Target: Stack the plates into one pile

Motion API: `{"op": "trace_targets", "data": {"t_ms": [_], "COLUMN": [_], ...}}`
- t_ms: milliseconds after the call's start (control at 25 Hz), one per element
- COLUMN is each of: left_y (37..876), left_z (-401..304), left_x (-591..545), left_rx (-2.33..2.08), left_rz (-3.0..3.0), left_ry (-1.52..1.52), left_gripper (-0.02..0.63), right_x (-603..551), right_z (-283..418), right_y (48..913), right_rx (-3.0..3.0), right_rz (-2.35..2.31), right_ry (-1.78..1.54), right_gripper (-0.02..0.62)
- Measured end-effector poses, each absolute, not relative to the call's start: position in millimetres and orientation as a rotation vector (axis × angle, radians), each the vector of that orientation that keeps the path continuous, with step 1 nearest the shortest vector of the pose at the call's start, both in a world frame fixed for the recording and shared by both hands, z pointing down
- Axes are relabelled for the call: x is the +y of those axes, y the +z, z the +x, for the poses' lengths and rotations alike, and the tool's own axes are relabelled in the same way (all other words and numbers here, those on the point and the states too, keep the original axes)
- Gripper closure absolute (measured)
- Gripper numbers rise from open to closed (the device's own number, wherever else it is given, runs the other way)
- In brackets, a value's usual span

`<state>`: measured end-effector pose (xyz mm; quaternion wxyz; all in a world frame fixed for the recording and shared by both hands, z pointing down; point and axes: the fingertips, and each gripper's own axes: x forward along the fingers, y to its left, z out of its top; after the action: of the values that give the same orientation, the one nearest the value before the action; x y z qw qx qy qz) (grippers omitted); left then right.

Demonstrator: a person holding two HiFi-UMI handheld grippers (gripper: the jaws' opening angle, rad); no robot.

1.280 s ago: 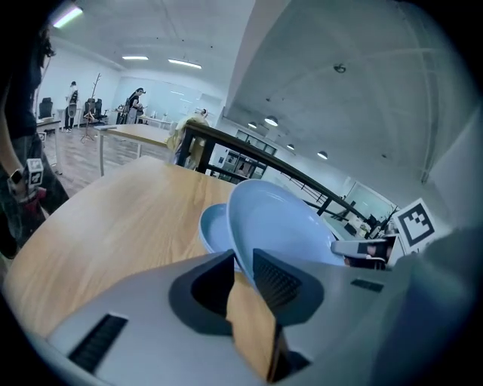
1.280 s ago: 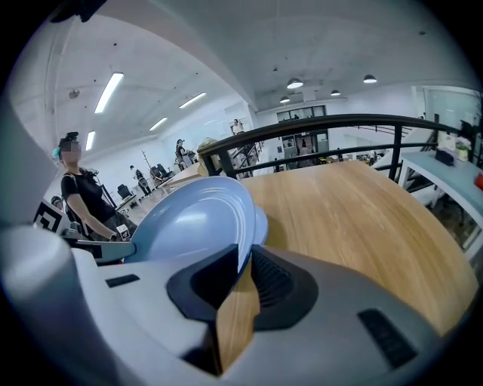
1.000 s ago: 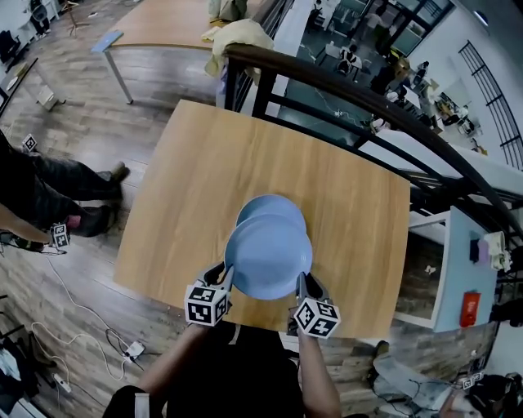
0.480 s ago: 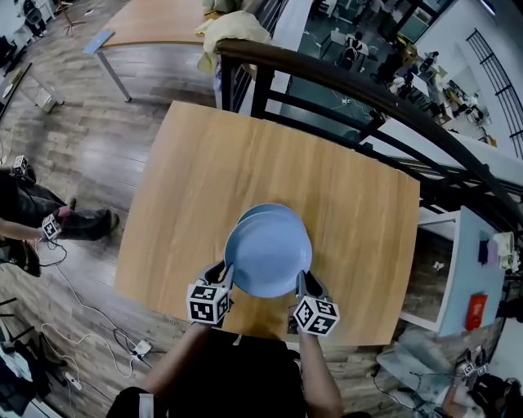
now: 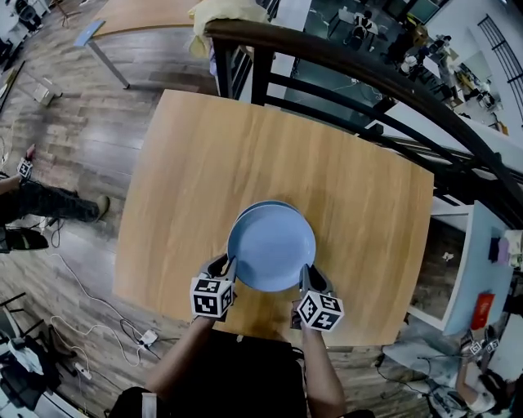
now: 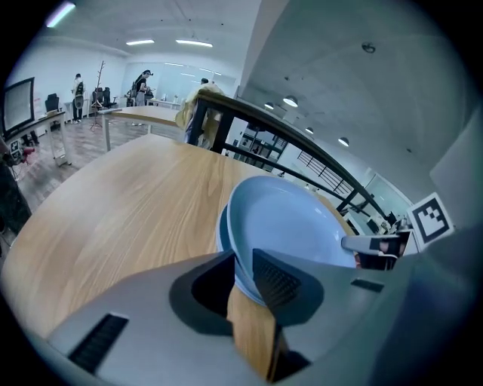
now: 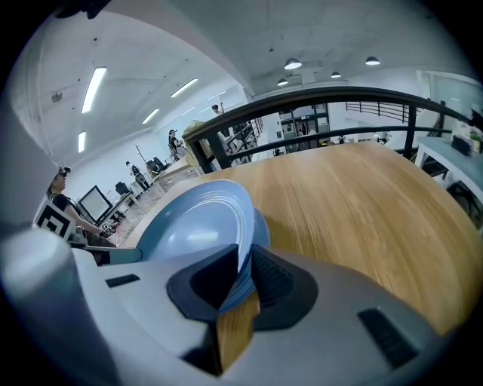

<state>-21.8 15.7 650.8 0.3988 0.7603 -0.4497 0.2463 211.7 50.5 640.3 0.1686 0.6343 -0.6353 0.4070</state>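
Note:
A light blue plate (image 5: 271,247) is held by its near rim, my left gripper (image 5: 228,266) shut on its left side and my right gripper (image 5: 305,274) shut on its right. It hangs right over a second blue plate (image 5: 255,206) that lies on the wooden table (image 5: 196,163); only a thin arc of the lower plate shows past it. In the left gripper view the held plate (image 6: 294,222) sits pinched in my left gripper (image 6: 245,275), the lower plate's rim (image 6: 223,230) just beneath. The right gripper view shows my right gripper (image 7: 243,275) clamped on the plate's edge (image 7: 200,226).
A dark metal railing (image 5: 343,61) runs along the table's far and right sides. Cables (image 5: 98,326) lie on the wood floor at the left, where a person's legs (image 5: 41,204) show. Another table (image 5: 139,16) stands at the far left.
Both grippers have carried the held plate forward and down. The lower plate stuck out well beyond it before and is now almost fully covered.

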Motion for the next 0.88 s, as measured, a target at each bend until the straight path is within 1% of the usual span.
{"op": "trace_targets", "data": {"t_ms": [480,880], "left_y": [668.8,677.7], "left_z": [-21.0,-20.4], "left_x": [11.8,8.4], "left_rx": [-1.150,-1.147], "left_rz": [1.857,1.859], "left_ry": [0.673,0.727], "left_gripper": [0.520,0.515], "right_x": [42.9,34.5], "right_z": [212.7,211.3], "right_y": [662.3,671.7], "right_rx": [-1.771,-1.758], "right_rz": [1.736,1.678], "right_ry": [1.200,1.147], "right_gripper": [0.523,0.512]}}
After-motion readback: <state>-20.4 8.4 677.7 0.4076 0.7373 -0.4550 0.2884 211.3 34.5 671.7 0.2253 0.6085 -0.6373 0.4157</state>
